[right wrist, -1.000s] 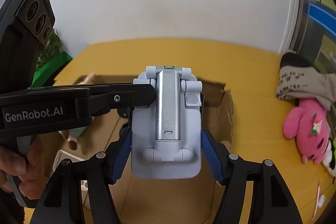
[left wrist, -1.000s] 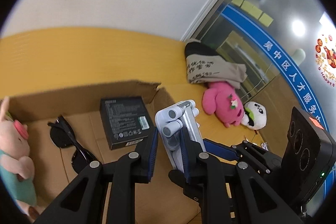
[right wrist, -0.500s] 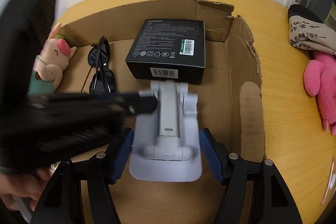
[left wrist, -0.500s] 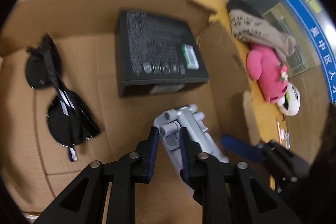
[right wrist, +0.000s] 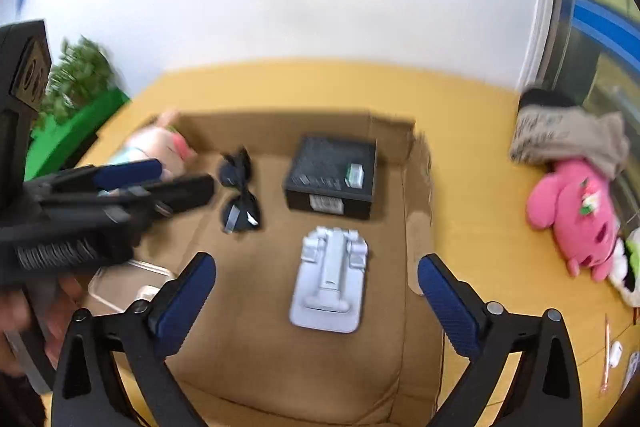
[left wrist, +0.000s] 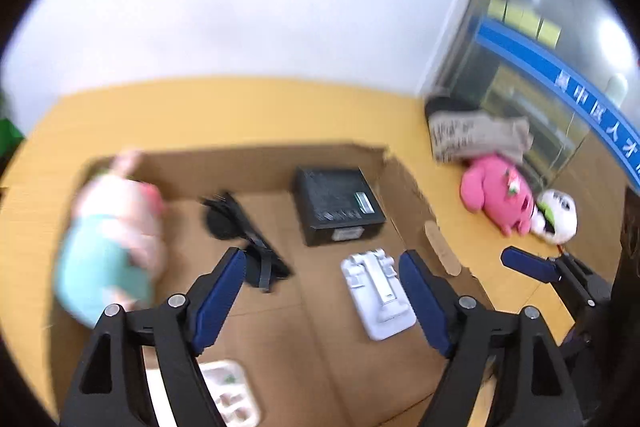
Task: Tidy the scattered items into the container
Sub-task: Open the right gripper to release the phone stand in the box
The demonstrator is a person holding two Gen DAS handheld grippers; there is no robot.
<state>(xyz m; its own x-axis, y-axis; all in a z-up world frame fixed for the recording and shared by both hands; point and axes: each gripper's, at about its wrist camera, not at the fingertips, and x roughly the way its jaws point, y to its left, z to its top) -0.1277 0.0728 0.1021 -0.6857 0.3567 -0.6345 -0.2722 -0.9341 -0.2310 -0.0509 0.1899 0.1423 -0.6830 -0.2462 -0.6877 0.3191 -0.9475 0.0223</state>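
Note:
A white folding phone stand (left wrist: 378, 291) (right wrist: 330, 283) lies flat on the floor of the open cardboard box (left wrist: 344, 159) (right wrist: 416, 187). In the box too are a black carton (left wrist: 338, 205) (right wrist: 332, 175), black sunglasses (left wrist: 240, 231) (right wrist: 239, 199) and a pig plush (left wrist: 112, 243) (right wrist: 156, 145). My left gripper (left wrist: 322, 291) is open and empty above the box. My right gripper (right wrist: 316, 301) is open and empty above the stand. A pink plush (left wrist: 496, 193) (right wrist: 572, 215) lies on the yellow table right of the box.
A panda plush (left wrist: 558, 215) and a folded beige cloth (left wrist: 476, 137) (right wrist: 568, 135) lie by the pink plush. A clear plastic tray (left wrist: 228, 391) (right wrist: 124, 285) sits at the box's near left. Small pens (right wrist: 608, 351) lie at the table's right. A green plant (right wrist: 76, 87) stands far left.
Both grippers let go of the phone stand, opened wide and rose away. The stand now lies flat in the box.

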